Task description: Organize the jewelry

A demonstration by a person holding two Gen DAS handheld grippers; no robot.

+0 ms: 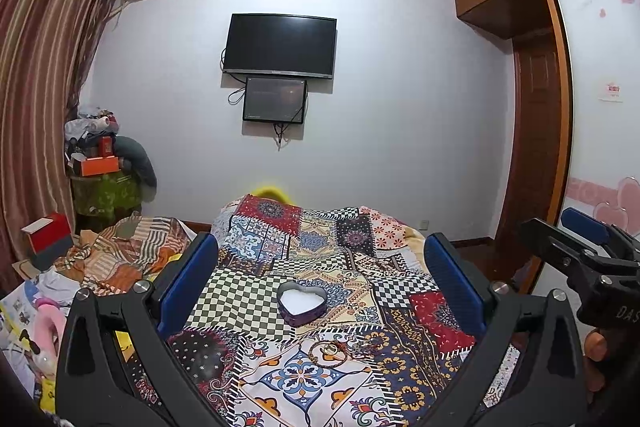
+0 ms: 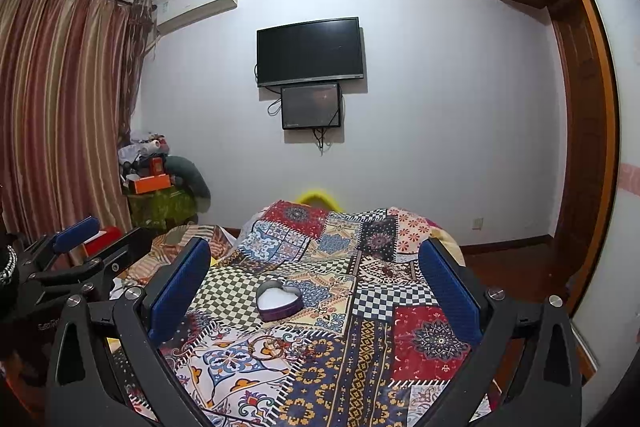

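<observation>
A heart-shaped purple box (image 1: 301, 302) with a white lining sits open on the patchwork bedspread (image 1: 256, 299). Just in front of it lie a thin bangle and rings (image 1: 330, 349). My left gripper (image 1: 320, 259) is open and empty, held above the bed with the box between its blue pads. My right gripper (image 2: 316, 259) is open and empty too; the box (image 2: 279, 299) lies a little left of its centre, and the jewelry (image 2: 280, 345) is hard to make out on the pattern. Each gripper shows at the other view's edge, the right one (image 1: 580, 247) and the left one (image 2: 76, 247).
A striped quilt (image 1: 128, 251) and clutter lie left of the bed. A TV (image 1: 280, 45) hangs on the far wall. A wooden wardrobe (image 1: 532, 87) stands right. Curtains (image 1: 44, 75) hang left.
</observation>
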